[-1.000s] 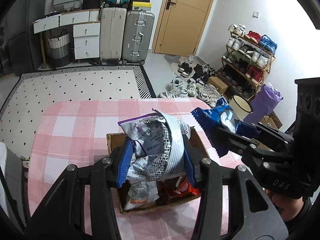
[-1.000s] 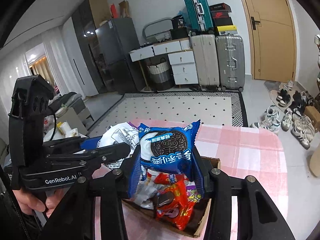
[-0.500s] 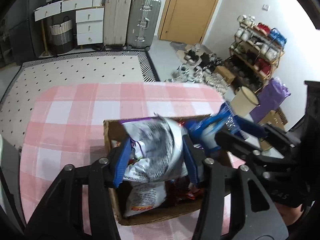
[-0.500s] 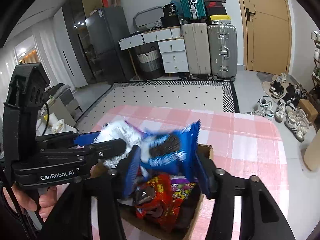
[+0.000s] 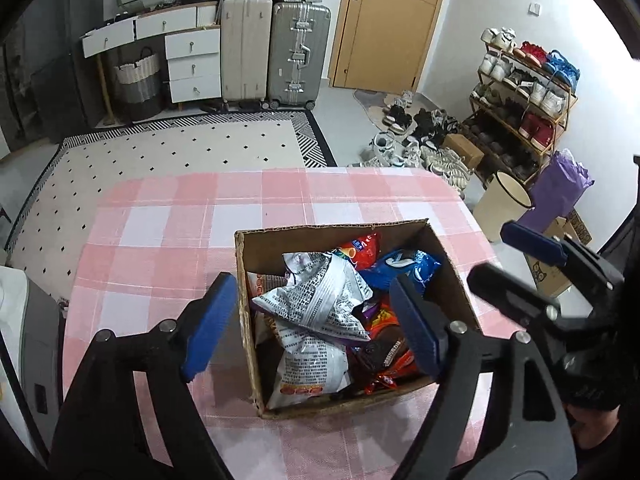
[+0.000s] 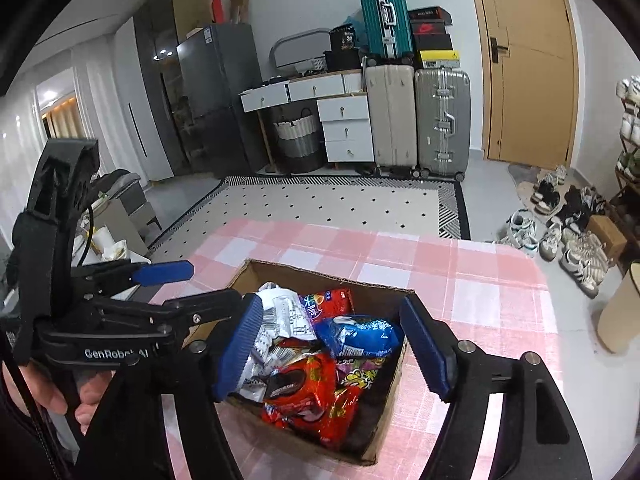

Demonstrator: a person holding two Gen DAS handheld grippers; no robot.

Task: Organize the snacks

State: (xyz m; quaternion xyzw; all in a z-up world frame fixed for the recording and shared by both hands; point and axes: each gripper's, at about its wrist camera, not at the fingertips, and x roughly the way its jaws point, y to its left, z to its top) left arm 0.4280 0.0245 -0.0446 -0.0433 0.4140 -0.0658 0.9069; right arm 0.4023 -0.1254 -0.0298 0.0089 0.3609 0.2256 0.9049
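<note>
A cardboard box point(image 5: 245, 280) on the pink checked table point(image 5: 160, 240) holds several snack packs. A silver bag point(image 5: 320, 300) lies loose on top of them, below my left gripper point(image 5: 312, 324), whose jaws are opening and press on nothing. Its left finger point(image 5: 208, 320) hangs outside the box's left wall. A blue Oreo pack point(image 6: 360, 336) rests in the box point(image 6: 320, 276) beside the silver bag point(image 6: 280, 316) and above a red pack point(image 6: 312, 392). My right gripper point(image 6: 334, 346) hovers over it, jaws opening, holding nothing. Each gripper shows in the other's view: right gripper point(image 5: 516, 264), left gripper point(image 6: 192, 288).
A person's hand point(image 6: 40, 392) holds the left gripper's handle. Past the table's right edge stand a cream bin point(image 5: 504, 204), a purple bag point(image 5: 560, 188) and a shoe rack point(image 5: 520, 112). Suitcases point(image 5: 296, 56) and drawers point(image 5: 192, 64) line the far wall beyond a dotted rug point(image 5: 180, 152).
Both grippers sank toward the box and opened. The silver bag left the left jaws and the Oreo pack left the right jaws; both now lie in the box.
</note>
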